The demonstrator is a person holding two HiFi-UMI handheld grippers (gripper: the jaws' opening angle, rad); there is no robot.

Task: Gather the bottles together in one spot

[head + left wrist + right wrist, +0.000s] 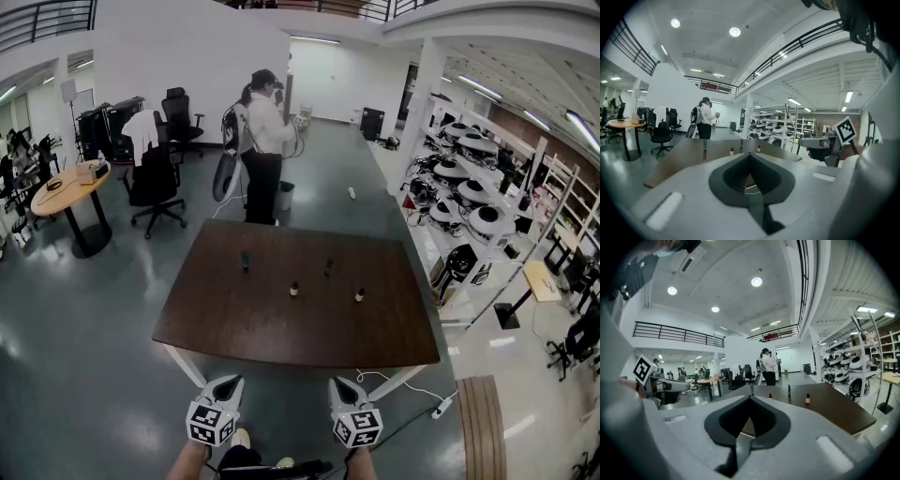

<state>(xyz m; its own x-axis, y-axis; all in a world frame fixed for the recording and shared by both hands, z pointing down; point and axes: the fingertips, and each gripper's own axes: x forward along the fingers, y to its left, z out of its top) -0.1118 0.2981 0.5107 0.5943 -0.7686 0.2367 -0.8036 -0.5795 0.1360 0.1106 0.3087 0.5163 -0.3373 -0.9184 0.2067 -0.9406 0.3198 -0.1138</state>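
Four small bottles stand spread out on the dark brown table (281,328). Two are tall and dark: one at the left (245,261) and one at the middle (328,267). Two are short and amber with black caps: one (294,289) and another (359,295). My left gripper (234,380) and right gripper (339,382) hover side by side off the table's near edge, well short of the bottles. Both are shut with nothing in them. In the left gripper view the jaw tips (750,154) meet. The right gripper view shows its tips (750,397) meeting, with an amber bottle (807,399) far ahead.
A person (262,141) stands just beyond the table's far edge. Office chairs (155,183) and a round wooden table (70,192) are at the left. Shelves of white equipment (469,187) line the right. A wooden bench (483,422) and a power strip (436,410) lie on the floor at the right.
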